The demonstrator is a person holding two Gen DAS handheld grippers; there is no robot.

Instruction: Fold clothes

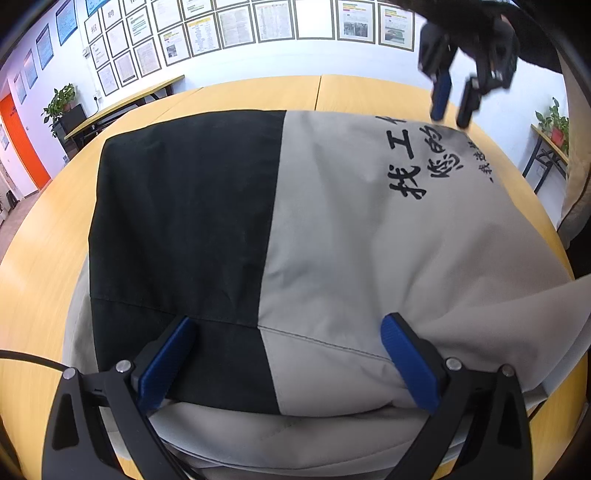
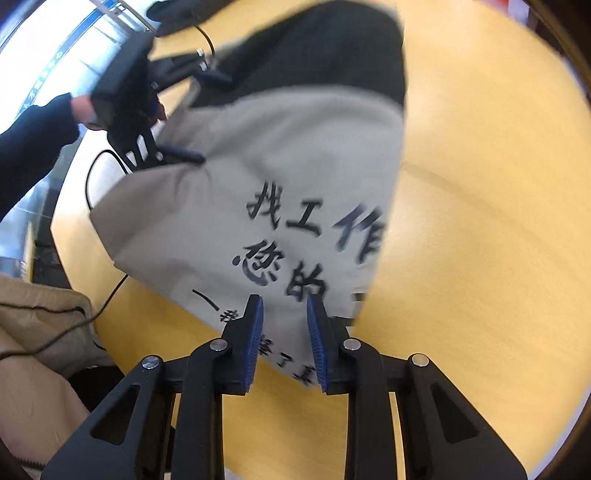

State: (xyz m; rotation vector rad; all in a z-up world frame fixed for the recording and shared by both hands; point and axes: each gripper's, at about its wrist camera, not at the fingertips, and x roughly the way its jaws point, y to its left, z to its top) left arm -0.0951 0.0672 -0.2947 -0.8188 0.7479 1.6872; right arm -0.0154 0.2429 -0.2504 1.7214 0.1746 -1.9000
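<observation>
Garment (image 1: 332, 240): a grey-and-black top with black printed characters, lying on the yellow table (image 1: 44, 266), already doubled over at least once into a compact, roughly rectangular packet. Layers show under its near edge in the left wrist view, so folding appears well advanced; a further fold or a final smoothing probably remains. Its long axis seems to run from the black panel to the printed grey panel, across the left wrist view.

Left gripper (image 1: 288, 354): at the garment's near edge, fingers spread wide and resting on the cloth, pinching nothing.

Right gripper (image 2: 284, 332): above the printed end of the garment, fingers partly apart, nothing between them; whether it touches the cloth cannot be told.

Beyond the garment: framed notices on the wall (image 1: 207, 33).
</observation>
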